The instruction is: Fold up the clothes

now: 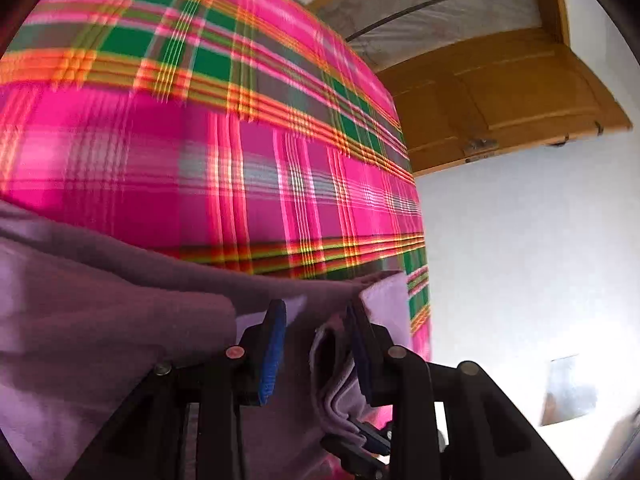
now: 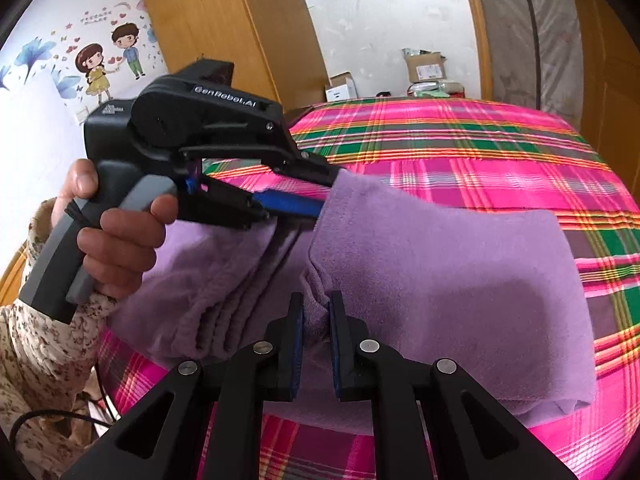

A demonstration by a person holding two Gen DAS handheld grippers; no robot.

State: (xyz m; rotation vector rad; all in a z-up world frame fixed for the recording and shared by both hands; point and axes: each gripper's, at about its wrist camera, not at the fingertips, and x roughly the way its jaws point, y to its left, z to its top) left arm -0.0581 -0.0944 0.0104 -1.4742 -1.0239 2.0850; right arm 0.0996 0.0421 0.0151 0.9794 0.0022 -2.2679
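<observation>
A purple fleece garment [image 2: 440, 272] lies folded on a bed with a pink, green and orange plaid sheet [image 2: 460, 152]. My right gripper [image 2: 316, 312] is shut on a bunched fold at the garment's near edge. My left gripper [image 2: 326, 194], held by a person's hand [image 2: 120, 232], comes in from the left and pinches the garment's far upper corner, lifting it a little. In the left wrist view the purple garment [image 1: 100, 320] fills the lower left, and several layers sit between the blue pads of the left gripper [image 1: 316, 320]. The plaid sheet [image 1: 200, 140] spreads out behind.
Cardboard boxes [image 2: 426, 66] and bags stand past the bed's far edge. A wooden wardrobe [image 2: 224, 28] is at the back left, and a wrapped mattress [image 2: 532, 32] leans at the back right. A black cable [image 2: 52, 416] hangs at the lower left. Open sheet lies right of the garment.
</observation>
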